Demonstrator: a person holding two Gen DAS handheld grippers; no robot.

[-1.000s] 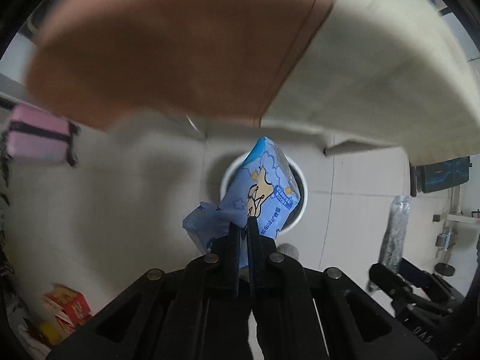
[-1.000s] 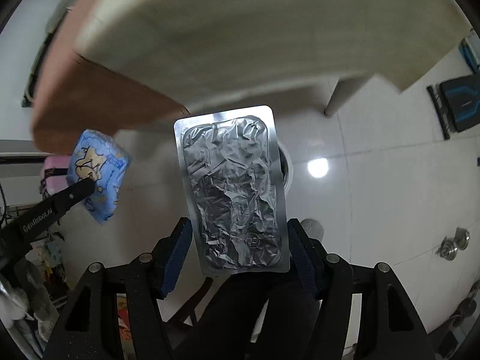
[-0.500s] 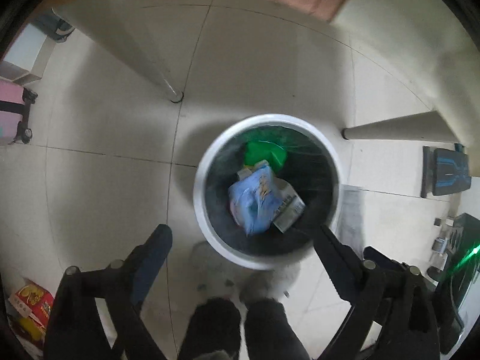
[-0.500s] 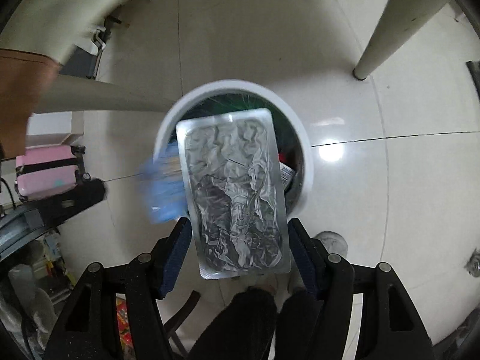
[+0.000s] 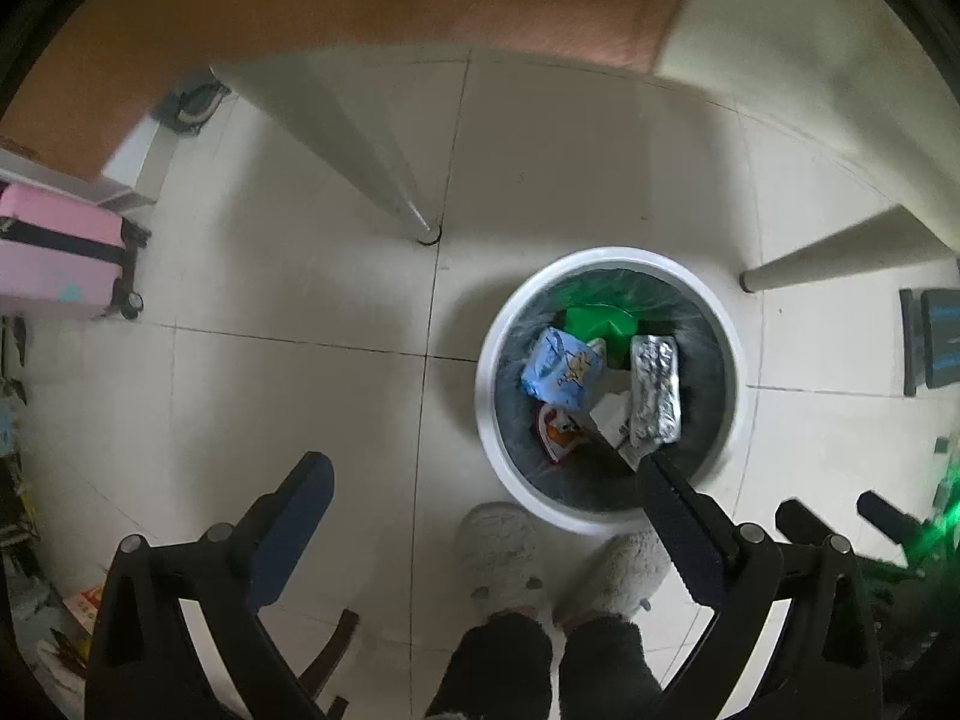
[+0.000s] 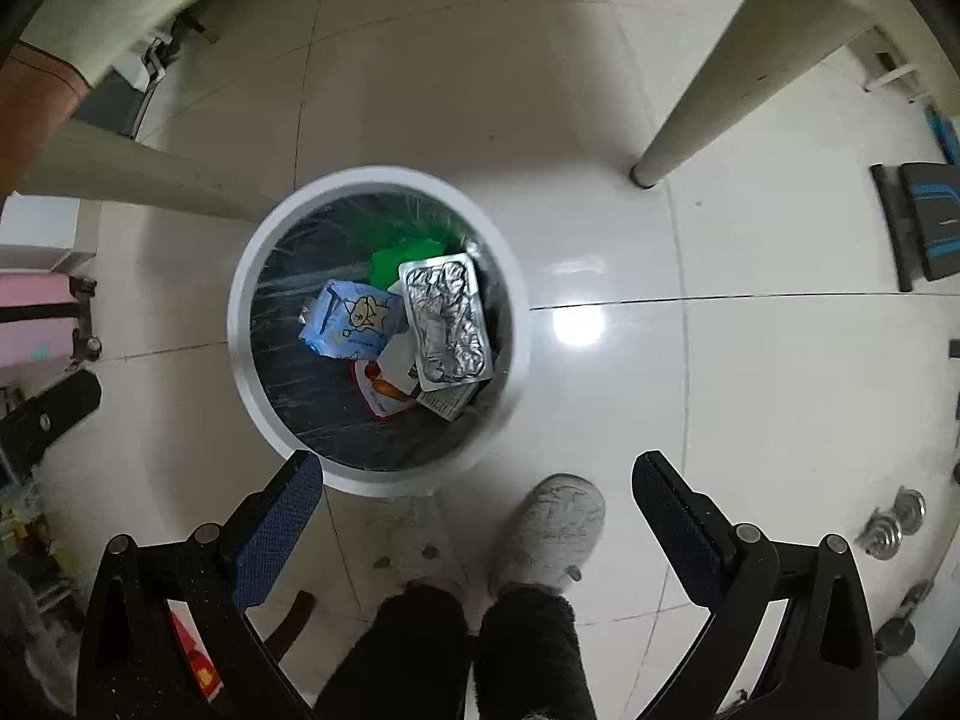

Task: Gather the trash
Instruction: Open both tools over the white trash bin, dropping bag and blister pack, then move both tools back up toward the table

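Note:
A round white trash bin (image 5: pixel 606 513) (image 6: pixel 384 477) with a dark liner stands on the tiled floor. Inside lie a blue snack packet (image 5: pixel 561 367) (image 6: pixel 351 319), a silver foil tray (image 5: pixel 655 397) (image 6: pixel 445 321), a green wrapper (image 5: pixel 600 324) (image 6: pixel 393 261) and a red-and-white wrapper (image 5: pixel 555 432) (image 6: pixel 378 393). My left gripper (image 5: pixel 480 480) is open and empty, held high above the floor left of the bin. My right gripper (image 6: pixel 480 480) is open and empty, above the bin's near edge.
The person's grey slippers (image 5: pixel 504 558) (image 6: pixel 555 531) stand beside the bin. Table legs (image 5: pixel 372 180) (image 6: pixel 690 114) rise close to it. A pink suitcase (image 5: pixel 57 252) stands at the left. A black and blue item (image 6: pixel 924 222) lies on the floor at right.
My right gripper opened and the foil tray fell into the bin. The blue packet, dropped by my left gripper just before, now rests inside. Both views shifted a little.

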